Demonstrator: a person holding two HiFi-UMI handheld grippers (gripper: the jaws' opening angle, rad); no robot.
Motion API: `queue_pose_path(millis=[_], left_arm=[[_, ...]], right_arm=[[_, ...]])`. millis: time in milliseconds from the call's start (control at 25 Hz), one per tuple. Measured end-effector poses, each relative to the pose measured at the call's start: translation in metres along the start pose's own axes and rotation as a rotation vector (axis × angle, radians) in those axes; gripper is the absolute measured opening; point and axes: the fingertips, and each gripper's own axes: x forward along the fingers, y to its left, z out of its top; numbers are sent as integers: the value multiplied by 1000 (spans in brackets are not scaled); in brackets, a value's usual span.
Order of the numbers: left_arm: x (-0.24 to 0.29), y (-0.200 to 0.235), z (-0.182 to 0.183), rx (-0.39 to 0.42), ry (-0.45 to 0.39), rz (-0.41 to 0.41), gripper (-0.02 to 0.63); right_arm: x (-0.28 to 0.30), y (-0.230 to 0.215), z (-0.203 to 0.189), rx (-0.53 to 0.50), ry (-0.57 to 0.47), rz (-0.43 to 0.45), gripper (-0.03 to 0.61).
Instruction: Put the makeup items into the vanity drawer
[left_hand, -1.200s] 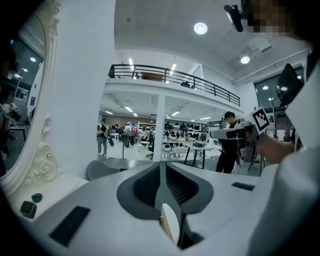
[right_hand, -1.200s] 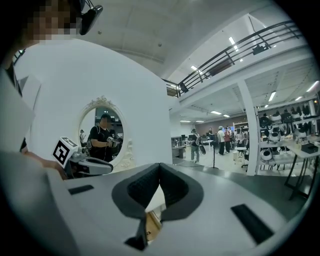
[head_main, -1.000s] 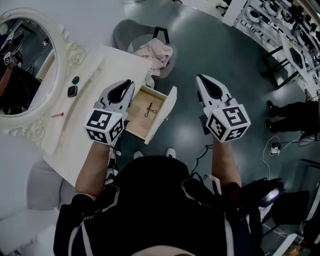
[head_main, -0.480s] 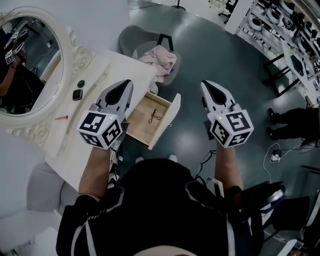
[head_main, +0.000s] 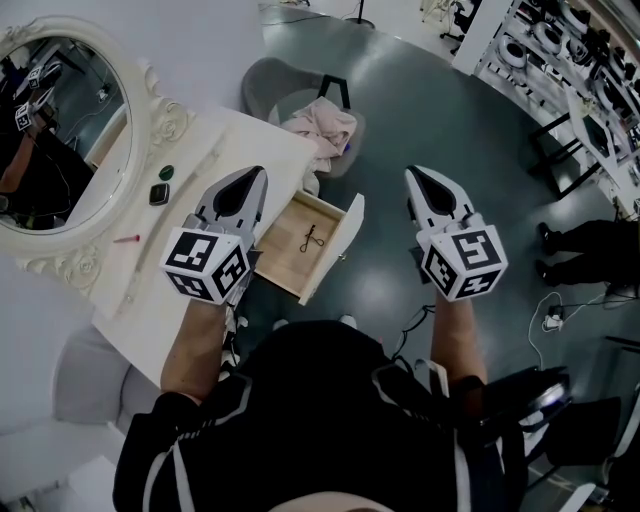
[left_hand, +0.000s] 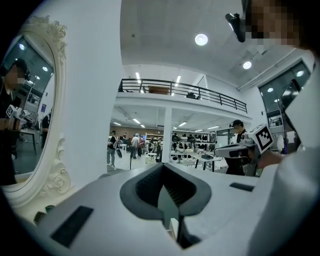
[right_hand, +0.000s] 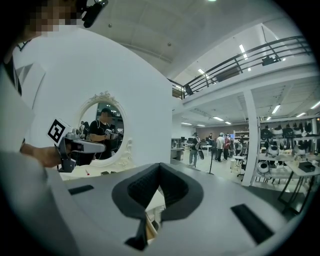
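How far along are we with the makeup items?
Done: the drawer is open with one scissor-like tool inside. In hand: nothing; left gripper and right gripper are both shut and empty. Left: the green round item, dark compact and red stick on the vanity top.

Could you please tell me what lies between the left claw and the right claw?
In the head view, the open drawer, holding a small scissor-like tool, and then bare dark floor.

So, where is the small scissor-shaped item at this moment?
In the head view, the scissor-shaped item lies on the floor of the open drawer, just right of the left tool.
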Motion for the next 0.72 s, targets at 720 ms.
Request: queue_pose_path(millis=[720], left_arm=[[5,-8,-7,-5,7,-28,5]], right_arm=[[1,5,-2,-19,7,24,4]])
